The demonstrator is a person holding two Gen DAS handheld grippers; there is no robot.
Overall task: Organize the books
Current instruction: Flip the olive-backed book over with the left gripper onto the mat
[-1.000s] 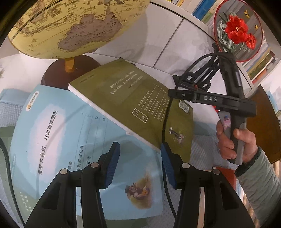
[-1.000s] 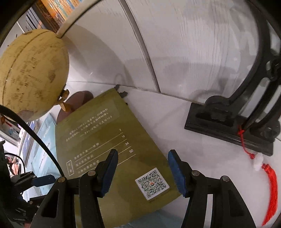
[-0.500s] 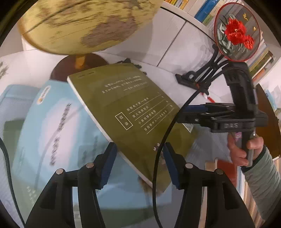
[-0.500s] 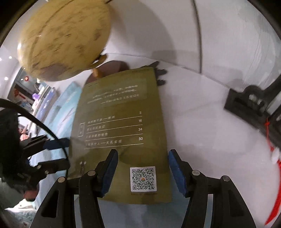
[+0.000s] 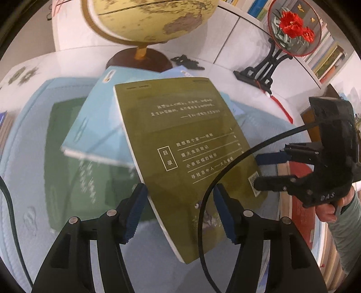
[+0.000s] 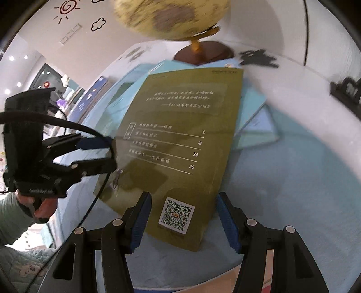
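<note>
While the olive book (image 5: 189, 144) lies cover-up and askew atop pale blue books (image 5: 94, 126) in front of the globe (image 5: 146, 20) | left claw (image 5: 180, 190): jaws opening, book's near corner between the pads, not pinched | right claw (image 6: 183, 196): jaws apart, gripping nothing, above the book's QR-code corner

Left tool (image 5: 180, 211) opening, right tool (image 6: 182, 218) parted.
</note>
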